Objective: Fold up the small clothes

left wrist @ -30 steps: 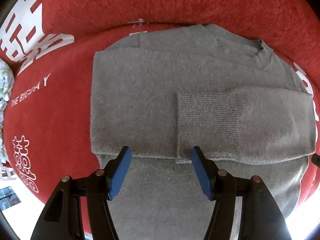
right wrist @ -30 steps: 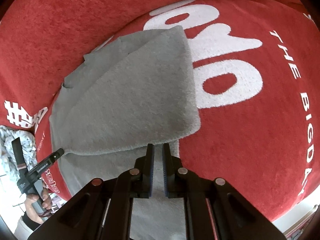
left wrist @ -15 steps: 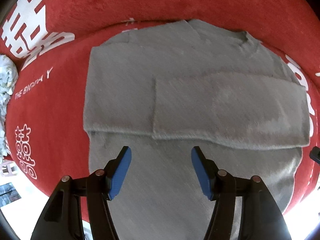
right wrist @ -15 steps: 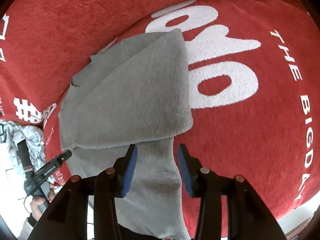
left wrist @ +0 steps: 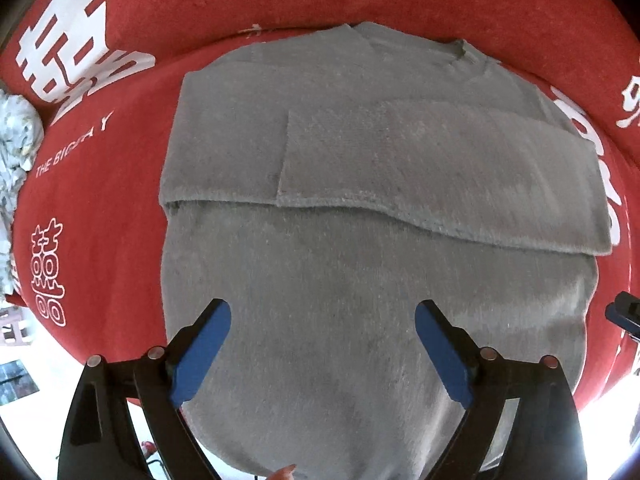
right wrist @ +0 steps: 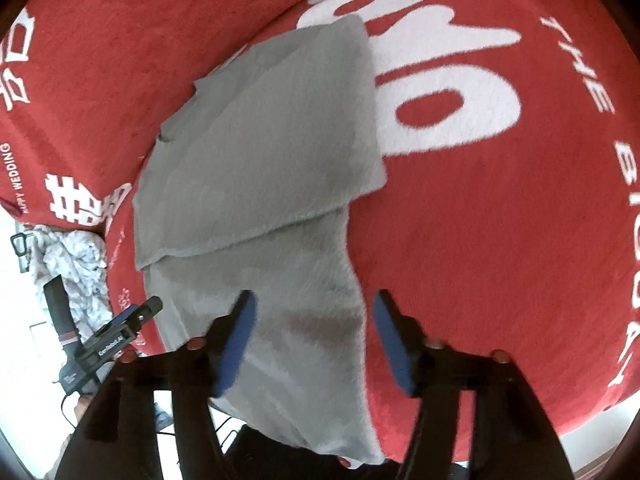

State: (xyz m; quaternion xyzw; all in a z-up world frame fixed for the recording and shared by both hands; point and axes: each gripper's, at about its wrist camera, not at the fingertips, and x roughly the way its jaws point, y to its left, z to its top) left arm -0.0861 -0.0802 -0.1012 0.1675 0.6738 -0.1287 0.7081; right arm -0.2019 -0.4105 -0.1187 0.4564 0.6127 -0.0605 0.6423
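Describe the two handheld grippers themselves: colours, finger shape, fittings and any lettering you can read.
Both are black frames with two angled fingers faced in blue pads. The left gripper shows round silver fasteners along its arms; the right gripper has reddish, copper-toned ones. From the right wrist view, the left gripper shows white lettering on its black body, too small to read surely, and a thin dark cable trailing below.

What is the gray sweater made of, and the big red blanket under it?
The gray sweater looks like soft, fuzzy knit, maybe wool or fleece: its surface is hazy and matte. The red blanket looks like plush, towel-like fabric with short pile, its white lettering apparently woven in.
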